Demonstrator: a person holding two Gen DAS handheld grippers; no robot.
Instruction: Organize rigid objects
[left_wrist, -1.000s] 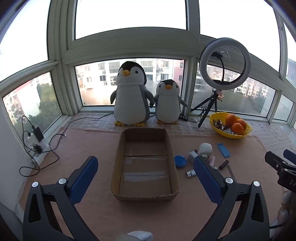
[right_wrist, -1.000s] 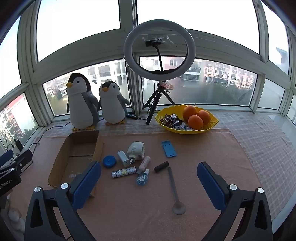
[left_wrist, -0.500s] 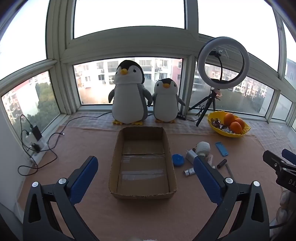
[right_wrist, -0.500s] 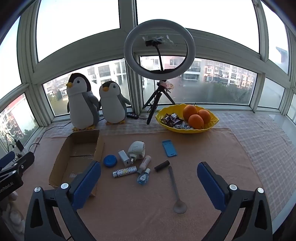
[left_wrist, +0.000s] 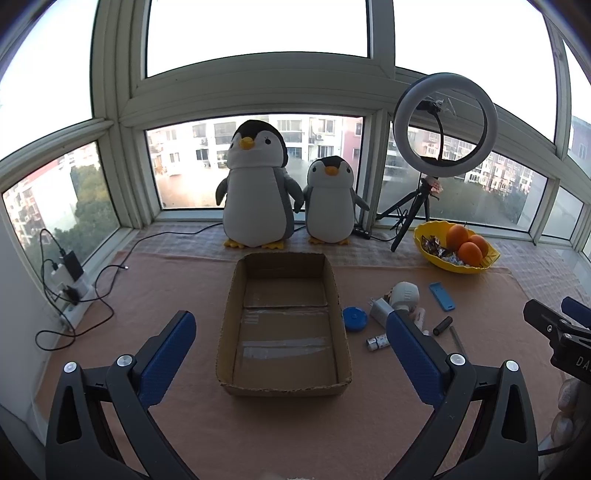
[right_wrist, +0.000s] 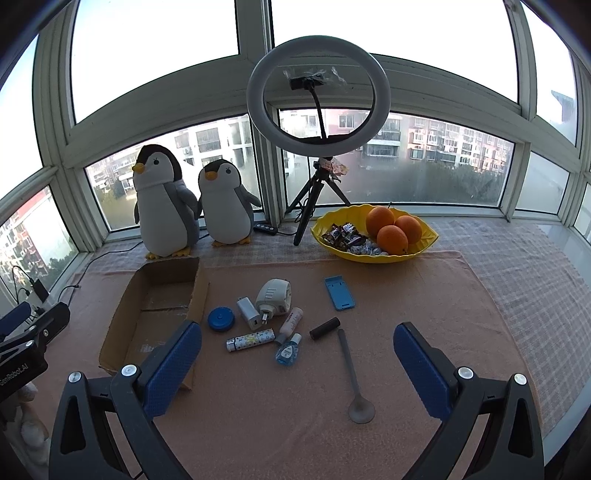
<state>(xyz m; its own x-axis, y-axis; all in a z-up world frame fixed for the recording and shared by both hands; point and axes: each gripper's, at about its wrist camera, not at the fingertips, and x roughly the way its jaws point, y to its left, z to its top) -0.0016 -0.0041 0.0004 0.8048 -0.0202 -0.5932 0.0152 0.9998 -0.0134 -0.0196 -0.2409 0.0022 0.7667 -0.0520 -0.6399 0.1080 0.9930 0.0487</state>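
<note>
An empty cardboard box (left_wrist: 283, 386) (right_wrist: 122, 332) lies on the pink mat. To its right are several small items: a blue round disc (right_wrist: 221, 318) (left_wrist: 354, 318), a white charger plug (right_wrist: 248, 313), a white round device (right_wrist: 274, 296), a patterned tube (right_wrist: 250, 339), a pink tube (right_wrist: 291, 320), a blue bottle (right_wrist: 288, 350), a black cylinder (right_wrist: 324, 328), a blue flat holder (right_wrist: 340, 292) and a grey spoon (right_wrist: 354, 376). My left gripper (left_wrist: 291, 358) hovers open in front of the box. My right gripper (right_wrist: 297, 365) hovers open above the items, holding nothing.
Two plush penguins (left_wrist: 258, 192) (left_wrist: 330, 201) and a ring light on a tripod (right_wrist: 317, 99) stand by the window. A yellow bowl (right_wrist: 373, 254) holds oranges and sweets. Cables and a power strip (left_wrist: 70, 284) lie at the left edge.
The left wrist view has drifted slightly, so the box sits a little lower and more to the left. The right gripper is nearly still. Both stay open.
</note>
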